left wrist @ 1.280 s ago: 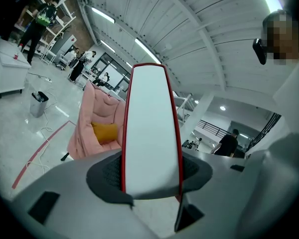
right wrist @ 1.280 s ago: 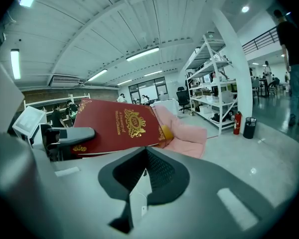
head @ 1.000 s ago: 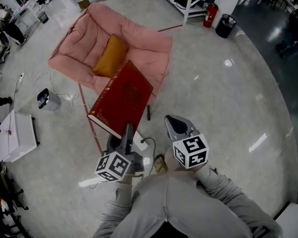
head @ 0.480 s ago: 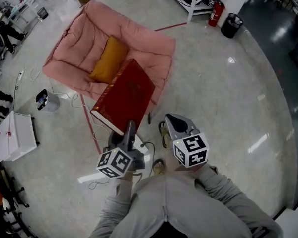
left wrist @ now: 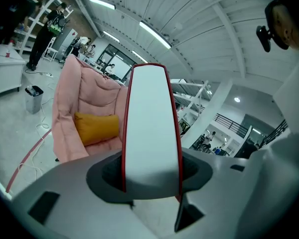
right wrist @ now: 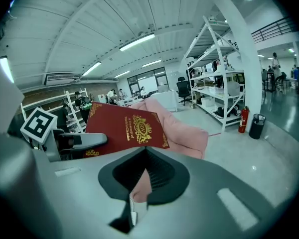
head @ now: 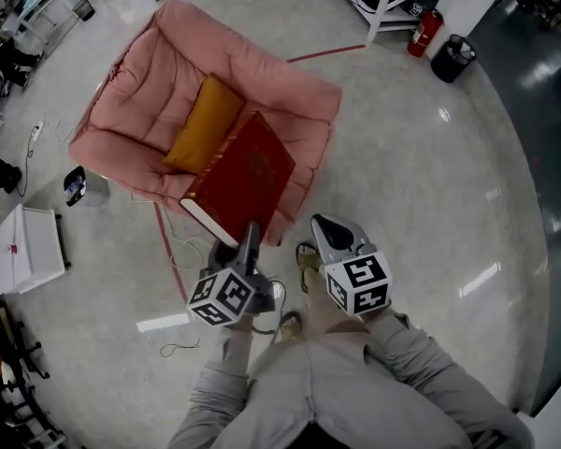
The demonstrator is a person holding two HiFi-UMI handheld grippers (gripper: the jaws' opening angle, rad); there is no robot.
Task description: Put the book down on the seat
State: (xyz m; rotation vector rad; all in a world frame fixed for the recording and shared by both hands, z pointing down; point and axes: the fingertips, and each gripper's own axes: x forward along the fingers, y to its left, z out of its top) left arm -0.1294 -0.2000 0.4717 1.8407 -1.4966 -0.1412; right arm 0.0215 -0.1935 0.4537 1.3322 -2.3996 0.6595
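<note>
Cushion point(head: 202, 127) blocks seat point(head: 294, 96) left; book point(head: 246, 181) overhangs front; right free.

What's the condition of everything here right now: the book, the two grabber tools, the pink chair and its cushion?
book: closed, held in the air by one edge, not yet on the seat.
left gripper: shut on the book.
right gripper: jaws together, holding nothing.
pink chair: seat holds only the cushion.
yellow cushion: lying on the seat, against the backrest.

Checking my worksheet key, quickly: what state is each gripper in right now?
Left gripper: shut on the red book.
Right gripper: shut, holding nothing.
</note>
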